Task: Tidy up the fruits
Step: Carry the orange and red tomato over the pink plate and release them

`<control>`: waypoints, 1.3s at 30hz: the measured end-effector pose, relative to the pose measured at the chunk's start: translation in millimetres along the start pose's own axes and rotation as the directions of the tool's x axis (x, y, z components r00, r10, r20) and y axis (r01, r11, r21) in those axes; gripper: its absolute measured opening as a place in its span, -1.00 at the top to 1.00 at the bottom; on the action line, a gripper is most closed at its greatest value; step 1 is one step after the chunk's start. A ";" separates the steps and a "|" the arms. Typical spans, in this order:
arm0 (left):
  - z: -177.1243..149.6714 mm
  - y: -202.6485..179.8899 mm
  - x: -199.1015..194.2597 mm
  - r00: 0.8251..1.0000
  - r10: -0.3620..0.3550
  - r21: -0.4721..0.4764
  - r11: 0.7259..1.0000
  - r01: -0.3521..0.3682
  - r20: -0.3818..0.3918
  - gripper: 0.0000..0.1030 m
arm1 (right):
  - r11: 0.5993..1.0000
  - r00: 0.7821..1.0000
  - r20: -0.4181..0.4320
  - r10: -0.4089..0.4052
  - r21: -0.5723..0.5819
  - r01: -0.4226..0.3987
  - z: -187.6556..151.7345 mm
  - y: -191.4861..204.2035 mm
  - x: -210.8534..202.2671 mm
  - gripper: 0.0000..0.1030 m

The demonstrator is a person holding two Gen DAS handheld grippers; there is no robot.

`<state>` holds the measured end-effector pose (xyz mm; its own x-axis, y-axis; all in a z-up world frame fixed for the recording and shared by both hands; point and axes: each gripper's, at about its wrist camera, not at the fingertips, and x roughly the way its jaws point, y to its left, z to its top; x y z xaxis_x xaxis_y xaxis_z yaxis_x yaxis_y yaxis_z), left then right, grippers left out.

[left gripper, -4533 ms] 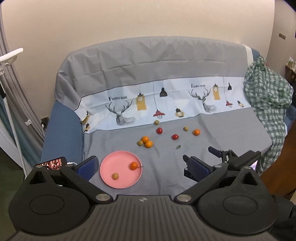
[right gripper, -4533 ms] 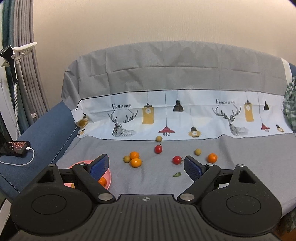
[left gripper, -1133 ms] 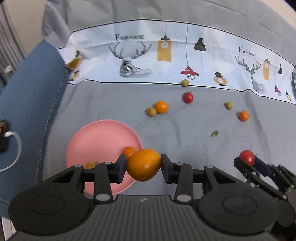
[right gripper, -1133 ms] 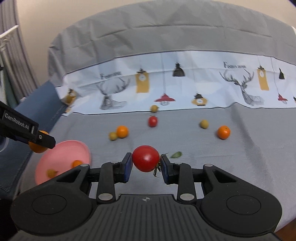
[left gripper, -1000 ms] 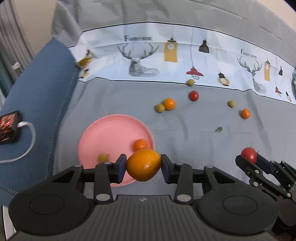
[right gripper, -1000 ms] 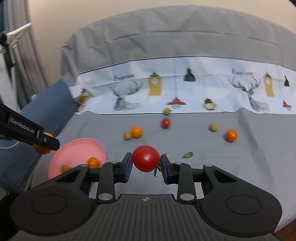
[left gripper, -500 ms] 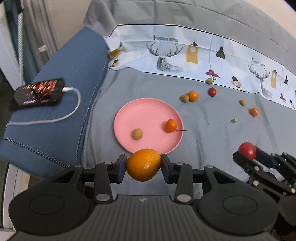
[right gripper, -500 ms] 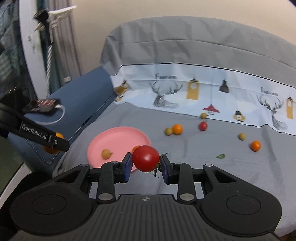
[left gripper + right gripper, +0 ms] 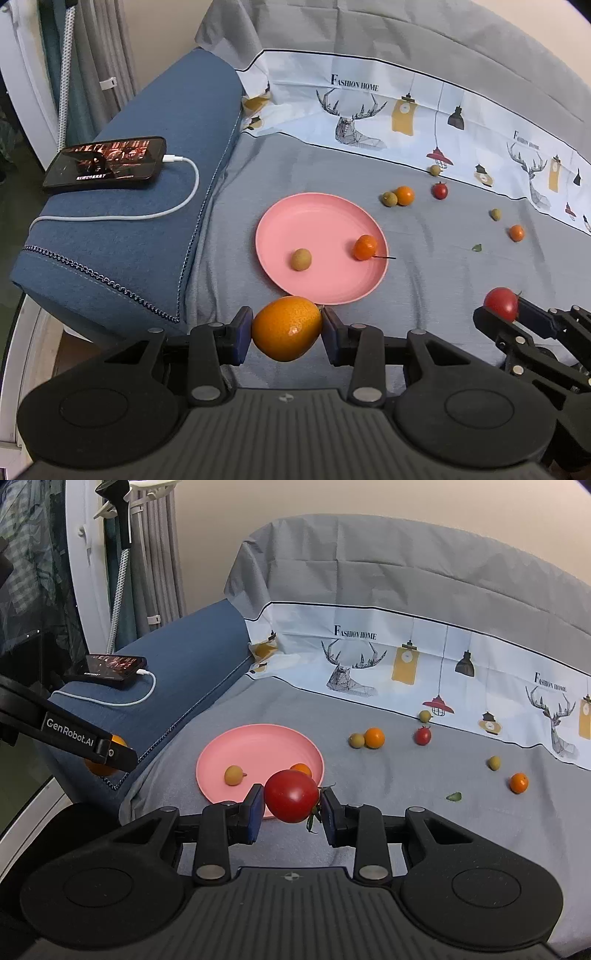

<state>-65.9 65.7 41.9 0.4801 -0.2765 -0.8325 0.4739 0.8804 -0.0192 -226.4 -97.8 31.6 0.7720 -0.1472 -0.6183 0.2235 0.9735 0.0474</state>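
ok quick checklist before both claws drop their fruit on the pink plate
1. Left claw gripping the orange fruit: ok.
2. Right claw gripping the red tomato: ok.
3. Free space on the pink plate: ok, only a small green fruit and a small orange fruit lie in it.
4. Orange fruit over the plate: not ok, it hangs short of the near rim.
5. Tomato over the plate: cannot tell.

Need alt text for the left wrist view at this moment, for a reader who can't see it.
The left gripper holds an orange fruit between its jaws, just short of a pink plate that carries a small orange fruit and a small green fruit. At right, the right gripper holds a red tomato; more small fruits dot the grey cover.
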 end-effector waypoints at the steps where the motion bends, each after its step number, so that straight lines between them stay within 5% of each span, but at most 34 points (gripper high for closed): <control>1: -0.1 0.9 1.2 1.000 -0.001 -0.004 1.000 0.001 -0.004 0.15 | 1.000 1.000 -0.001 -0.001 -0.001 0.001 0.4 1.4 1.0 0.35; 21: 17.4 4.8 40.8 0.999 0.013 -0.022 1.000 -0.014 -0.049 0.15 | 0.999 0.998 -0.061 0.004 0.053 -0.001 6.9 -9.4 37.6 0.35; 39: 67.2 -7.4 140.8 0.986 0.068 0.026 0.998 -0.065 -0.155 0.15 | 0.998 0.972 -0.227 0.059 0.042 -0.051 35.8 3.5 166.0 0.35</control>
<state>47.7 -5.6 -37.9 0.3914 -0.1530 -0.9074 0.4611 0.8860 0.0495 -76.1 -125.1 -42.8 0.6285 -0.0461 -0.7764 0.2088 0.9716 0.1113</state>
